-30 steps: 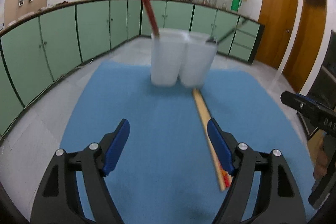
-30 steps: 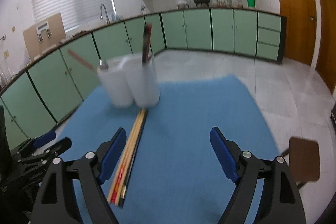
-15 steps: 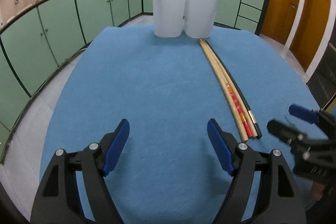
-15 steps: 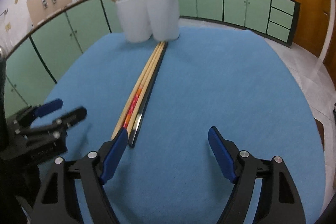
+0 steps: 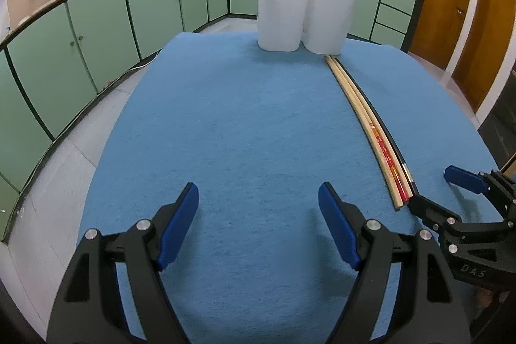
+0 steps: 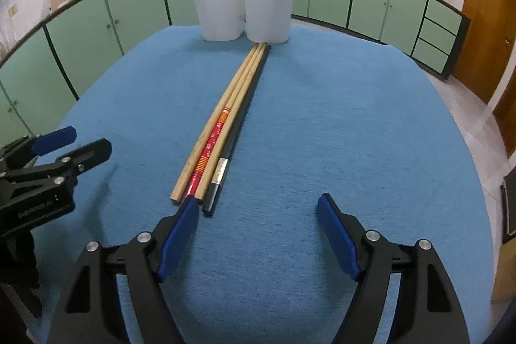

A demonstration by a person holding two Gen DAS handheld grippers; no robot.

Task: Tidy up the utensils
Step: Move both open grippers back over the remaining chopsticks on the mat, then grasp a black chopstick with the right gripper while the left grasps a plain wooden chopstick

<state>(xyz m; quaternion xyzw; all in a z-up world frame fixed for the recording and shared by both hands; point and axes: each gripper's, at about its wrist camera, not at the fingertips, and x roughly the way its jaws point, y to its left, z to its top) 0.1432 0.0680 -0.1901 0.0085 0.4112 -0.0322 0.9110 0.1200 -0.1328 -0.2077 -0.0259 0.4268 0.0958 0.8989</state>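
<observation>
At the near edge of the blue felt tabletop (image 6: pixel 338 124), both grippers hover empty: right gripper (image 6: pixel 256 236) jaws wide, left gripper (image 5: pixel 258 226) jaws wide. Chopstick bundle (image 6: pixel 222 131) lies flat, near ends just ahead of the right gripper's left finger, long axis running straight away toward the holder. Right is nearer; left sits well to the side. Sticks: thin, round, two plain wood, one red-patterned, one black with metal band. Far end: white plastic twin-cup holder (image 6: pixel 245 5), smooth, already has sticks upright.

Both grippers pulled back; right gripper (image 6: pixel 256 234) now reaches chopsticks (image 6: pixel 225 124).
</observation>
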